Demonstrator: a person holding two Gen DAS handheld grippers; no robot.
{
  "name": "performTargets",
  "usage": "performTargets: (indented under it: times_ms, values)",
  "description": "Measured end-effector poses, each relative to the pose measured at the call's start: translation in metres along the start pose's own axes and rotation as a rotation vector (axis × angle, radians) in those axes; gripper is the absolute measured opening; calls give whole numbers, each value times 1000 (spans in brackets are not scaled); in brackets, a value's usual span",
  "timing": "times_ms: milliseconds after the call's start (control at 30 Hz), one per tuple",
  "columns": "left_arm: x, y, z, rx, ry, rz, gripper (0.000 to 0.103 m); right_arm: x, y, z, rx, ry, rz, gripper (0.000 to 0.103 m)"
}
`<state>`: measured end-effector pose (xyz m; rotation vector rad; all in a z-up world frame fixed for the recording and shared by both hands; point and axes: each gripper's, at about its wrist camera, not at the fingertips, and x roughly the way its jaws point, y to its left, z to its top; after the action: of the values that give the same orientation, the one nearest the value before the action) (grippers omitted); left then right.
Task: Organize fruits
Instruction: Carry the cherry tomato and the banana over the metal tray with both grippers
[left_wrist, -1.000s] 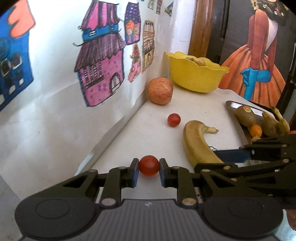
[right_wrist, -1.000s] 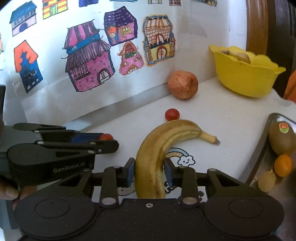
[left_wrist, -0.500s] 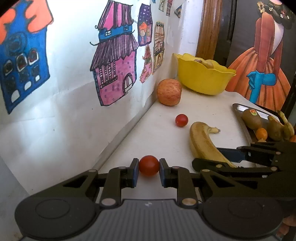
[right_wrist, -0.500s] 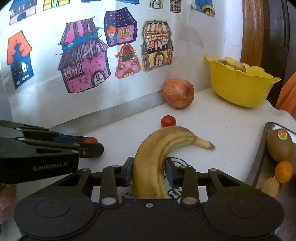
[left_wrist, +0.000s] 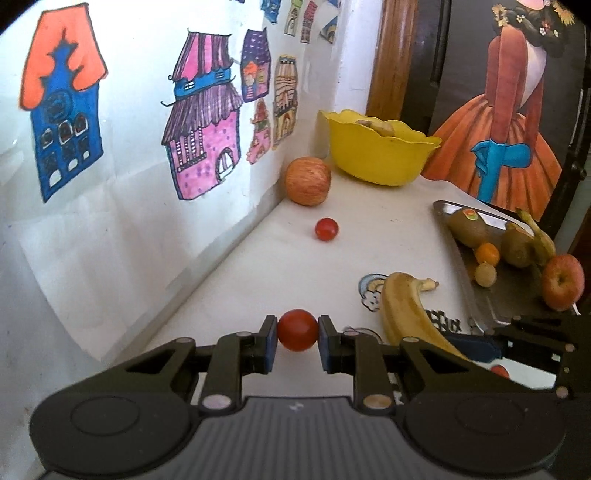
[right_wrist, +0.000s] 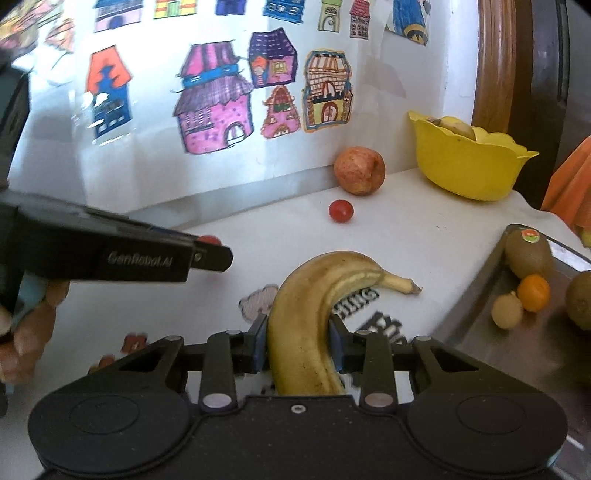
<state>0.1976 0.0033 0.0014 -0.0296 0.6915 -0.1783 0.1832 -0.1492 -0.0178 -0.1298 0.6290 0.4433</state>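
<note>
Carrying is the step in hand: left gripper (left_wrist: 297, 334) clamps 1 tomato (left_wrist: 297, 329), right gripper (right_wrist: 299, 345) clamps 1 banana (right_wrist: 314, 314) above the bench (left_wrist: 280, 273), next likely needing release onto the tray (right_wrist: 476, 295).

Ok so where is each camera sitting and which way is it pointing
Left wrist: on the left gripper, looking along its fingers, shut on a small red tomato, toward the yellow scalloped bowl; the right gripper's fingers show at the right edge.
Right wrist: on the right gripper, shut on a yellow banana, facing the drawing-covered wall; the left gripper and a hand show at left.
Shared: bowl, red apple by the wall, loose tomato, metal tray.
</note>
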Motion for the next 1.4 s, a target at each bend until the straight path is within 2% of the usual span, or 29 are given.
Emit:
performTargets:
  times_ms: [400,733,1067,1400]
  values:
    - [-26,-16,-7,13,-22,-9,25,-44,23,-18,-149,-83,-83,35]
    - [-41,-32,7,3,-74,-18,25,-73,17,-19,-161,-151,-103,35]
    - [-32,-82,34,10,-121,-69,25,-101,-36,-12,-122,-228,-177,35]
    - [22,-147,40,46,-73,-157,25,-106,-108,-9,-101,-238,-263,35]
